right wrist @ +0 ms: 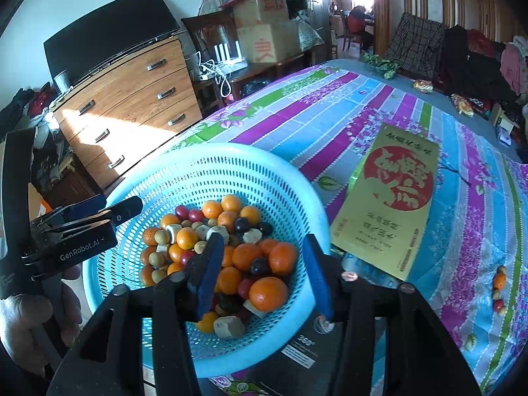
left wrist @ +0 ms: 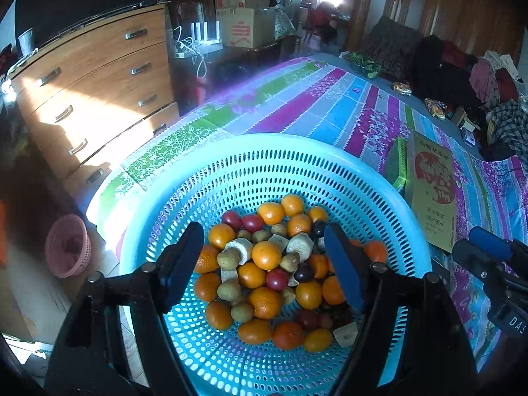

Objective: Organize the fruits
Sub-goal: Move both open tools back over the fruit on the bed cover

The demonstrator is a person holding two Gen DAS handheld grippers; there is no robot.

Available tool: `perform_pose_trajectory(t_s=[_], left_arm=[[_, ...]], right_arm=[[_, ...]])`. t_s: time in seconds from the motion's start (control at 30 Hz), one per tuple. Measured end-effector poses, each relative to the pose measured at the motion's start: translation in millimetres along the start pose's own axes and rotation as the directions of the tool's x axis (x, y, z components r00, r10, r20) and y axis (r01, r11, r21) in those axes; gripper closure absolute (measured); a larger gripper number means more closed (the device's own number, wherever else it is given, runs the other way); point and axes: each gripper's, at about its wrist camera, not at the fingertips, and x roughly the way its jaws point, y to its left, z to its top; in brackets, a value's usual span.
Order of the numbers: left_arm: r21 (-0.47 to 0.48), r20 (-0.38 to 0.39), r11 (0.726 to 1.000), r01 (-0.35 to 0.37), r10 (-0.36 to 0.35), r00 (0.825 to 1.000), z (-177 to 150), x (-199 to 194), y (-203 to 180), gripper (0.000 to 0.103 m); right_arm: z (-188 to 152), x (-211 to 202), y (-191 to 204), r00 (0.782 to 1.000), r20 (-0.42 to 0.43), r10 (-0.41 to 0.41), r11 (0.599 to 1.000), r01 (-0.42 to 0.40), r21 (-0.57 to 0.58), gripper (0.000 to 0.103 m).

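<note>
A striped bedspread (right wrist: 379, 112) carries a blue basket (left wrist: 330, 161) piled w/ mixed fruit: oranges (left wrist: 266, 254), small red tomatoes (left wrist: 252, 222), brownish-green round fruits (left wrist: 228, 259), dark grapes (left wrist: 303, 272) and pale cut chunks (left wrist: 301, 246). A gold box (right wrist: 392, 204) lies just beside the basket; a few loose fruits (right wrist: 499, 288) sit well apart near the right edge. Left gripper (left wrist: 264, 257) hovers over the pile, jaws apart, nothing held. Right gripper (right wrist: 260, 260) hangs at the basket's near rim, jaws also apart and empty. Step looks like picking a first piece to sort; next move prob. calls for lowering onto one fruit w/o disturbing its neighbours.
</note>
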Motion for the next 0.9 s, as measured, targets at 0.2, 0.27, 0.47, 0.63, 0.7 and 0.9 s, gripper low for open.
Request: perform_pose_trajectory(t_s=[0.2, 0.27, 0.47, 0.63, 0.7, 0.9], left_arm=[[0.026, 0.026, 1.0, 0.015, -0.016, 1.0, 0.5, -16.4, -17.8, 0.027], [0.035, 0.037, 0.999, 0.022, -0.023, 0.999, 0.8, -22.9, -25.5, 0.027], [0.076, 0.06, 0.996, 0.043, -0.048, 0.997, -0.3, -40.7, -56.2, 0.026], [0.139, 0.084, 0.988, 0.065, -0.077, 0.993, -4.2, -59.0, -91.9, 0.026], [0.165, 0.094, 0.983, 0.077, -0.093, 0.991, -5.3, -67.1, -105.9, 0.026], [0.226, 0.11, 0.968, 0.111, -0.139, 0.984, -13.5, -83.1, -147.2, 0.025]], right_arm=[[-4.0, -21.5, -12.4, 0.999, 0.029, -0.021, 1.0, 0.02, 0.018, 0.045], [-5.9, -30.1, -17.4, 0.999, 0.04, -0.028, 0.999, 0.027, 0.025, 0.044], [-14.3, -65.8, -41.4, 0.995, 0.081, -0.051, 0.997, 0.047, 0.059, 0.043], [-23.3, -95.9, -62.5, 0.99, 0.118, -0.079, 0.993, 0.067, 0.097, 0.043], [-28.1, -109.0, -71.6, 0.987, 0.133, -0.094, 0.991, 0.08, 0.112, 0.043], [-46.5, -148.1, -102.3, 0.973, 0.177, -0.15, 0.979, 0.121, 0.164, 0.039]])
